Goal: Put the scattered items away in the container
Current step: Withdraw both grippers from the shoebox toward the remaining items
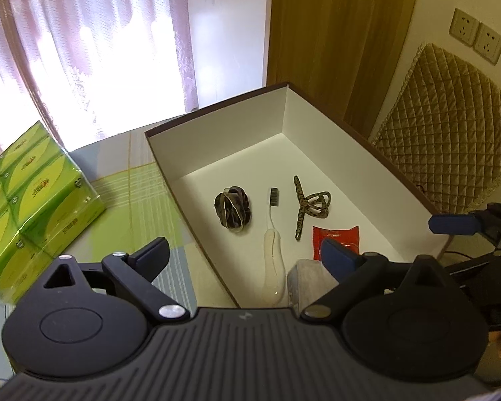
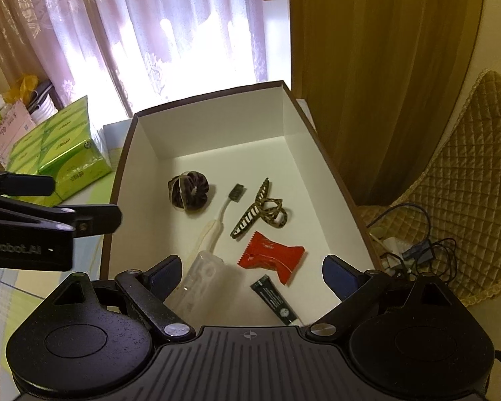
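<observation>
The open box [image 1: 217,140] [image 2: 217,127], white inside with a brown rim, lies on the table. Its floor holds a dark scrunchie [image 1: 232,209] [image 2: 187,193], a toothbrush [image 1: 273,234] [image 2: 222,215], a leopard-print claw clip [image 1: 309,204] [image 2: 259,212], a red packet [image 1: 337,235] [image 2: 272,257], a clear plastic case [image 1: 309,275] [image 2: 207,284] and a dark tube [image 2: 275,300]. Above the box's near left side my left gripper [image 1: 243,257] [image 2: 66,202] hovers open and empty. My right gripper [image 2: 253,277] is open over the near end, holding nothing. One of its fingers [image 1: 451,224] shows at the right.
Stacked green tissue packs [image 1: 33,207] [image 2: 66,153] stand on the checked tablecloth [image 1: 133,193] left of the box. A quilted chair [image 1: 451,133] [image 2: 467,183] with tangled cables [image 2: 414,247] is on the right. Curtains and a window lie behind.
</observation>
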`<state>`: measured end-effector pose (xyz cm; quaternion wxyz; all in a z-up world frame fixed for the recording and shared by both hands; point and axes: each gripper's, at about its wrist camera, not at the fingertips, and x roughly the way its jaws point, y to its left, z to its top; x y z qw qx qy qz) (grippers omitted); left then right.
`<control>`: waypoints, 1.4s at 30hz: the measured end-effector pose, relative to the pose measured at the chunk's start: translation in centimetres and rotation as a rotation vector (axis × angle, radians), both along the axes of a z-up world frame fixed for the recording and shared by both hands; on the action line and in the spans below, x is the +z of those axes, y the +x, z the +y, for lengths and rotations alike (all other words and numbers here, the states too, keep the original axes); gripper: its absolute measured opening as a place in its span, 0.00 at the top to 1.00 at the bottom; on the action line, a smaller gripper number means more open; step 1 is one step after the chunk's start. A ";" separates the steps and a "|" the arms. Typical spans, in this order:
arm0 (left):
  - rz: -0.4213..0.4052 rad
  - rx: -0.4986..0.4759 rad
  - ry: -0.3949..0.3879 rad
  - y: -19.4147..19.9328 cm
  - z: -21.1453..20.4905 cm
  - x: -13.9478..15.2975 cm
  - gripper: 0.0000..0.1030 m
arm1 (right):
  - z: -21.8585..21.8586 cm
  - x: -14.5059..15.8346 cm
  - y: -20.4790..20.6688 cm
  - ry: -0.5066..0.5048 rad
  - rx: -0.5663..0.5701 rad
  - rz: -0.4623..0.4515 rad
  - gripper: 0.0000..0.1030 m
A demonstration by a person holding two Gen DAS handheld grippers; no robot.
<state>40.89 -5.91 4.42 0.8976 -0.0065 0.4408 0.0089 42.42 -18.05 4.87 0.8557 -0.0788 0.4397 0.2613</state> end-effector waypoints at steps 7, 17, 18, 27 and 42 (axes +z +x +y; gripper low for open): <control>-0.030 0.011 0.002 -2.5 -0.8 1.6 0.06 | -1.2 1.2 -1.8 0.016 0.003 -0.030 0.07; -0.058 0.061 -0.001 -6.7 -1.9 2.3 0.06 | -2.7 1.9 -4.8 0.031 0.016 -0.065 0.07; -0.061 0.066 0.004 -7.1 -2.0 2.4 0.06 | -2.8 2.0 -5.0 0.034 0.019 -0.065 0.07; -0.080 0.103 -0.008 -11.1 -2.1 3.4 0.06 | -3.1 2.9 -8.0 0.059 0.041 -0.065 0.07; -0.121 0.035 -0.035 -16.8 -1.2 4.9 0.06 | -2.7 4.3 -14.4 0.038 -0.022 -0.110 0.07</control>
